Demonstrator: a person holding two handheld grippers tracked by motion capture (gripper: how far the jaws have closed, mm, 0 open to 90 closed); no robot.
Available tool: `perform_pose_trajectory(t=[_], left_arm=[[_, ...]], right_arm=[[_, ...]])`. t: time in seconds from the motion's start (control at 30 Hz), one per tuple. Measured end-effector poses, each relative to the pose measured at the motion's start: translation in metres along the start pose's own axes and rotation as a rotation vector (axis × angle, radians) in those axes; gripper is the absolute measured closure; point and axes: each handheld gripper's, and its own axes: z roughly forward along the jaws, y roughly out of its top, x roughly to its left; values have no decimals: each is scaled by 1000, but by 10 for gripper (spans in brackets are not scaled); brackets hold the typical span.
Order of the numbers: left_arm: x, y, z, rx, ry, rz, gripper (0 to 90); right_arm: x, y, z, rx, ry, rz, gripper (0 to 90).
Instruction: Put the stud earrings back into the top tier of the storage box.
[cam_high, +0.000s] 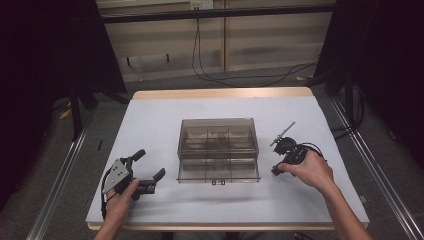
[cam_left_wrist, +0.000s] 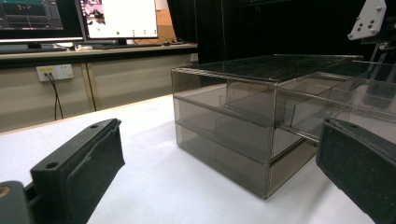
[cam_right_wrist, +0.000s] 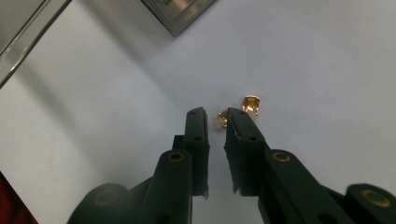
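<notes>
Writing: none legible. Right claw (cam_right_wrist: 217, 122) nearly closed, pinching a small gold earring (cam_right_wrist: 220, 120) between the tips; second gold earring (cam_right_wrist: 251, 104) just beyond the right tip, on the white table (cam_right_wrist: 317, 60). Left claw (cam_high: 148, 165) wide open, holding nothing, just beside the smoky plastic box (cam_high: 218, 149). Bare tabletop around both claws.

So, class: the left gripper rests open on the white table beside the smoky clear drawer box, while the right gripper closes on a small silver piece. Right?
Not quite: in the right gripper view, the small piece between the right gripper tips is gold, not silver. A second gold piece lies beside it. The rest stands.
</notes>
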Motion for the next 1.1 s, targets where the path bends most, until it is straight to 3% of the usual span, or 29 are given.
perform_pose_trajectory(t=[0.27,0.67,0.9,1.1], left_arm=[[0,0,0,-1,-1,0,7],[0,0,0,0,-1,-1,7],[0,0,0,-1,-2,-2,7],[0,0,0,0,-1,0,7]], right_arm=[[1,9,7,62,-12,-14,800],[1,11,13,72,-39,-24,849],[1,10,11,52,-42,-12,859],[3,2,5,-15,-21,-19,859]])
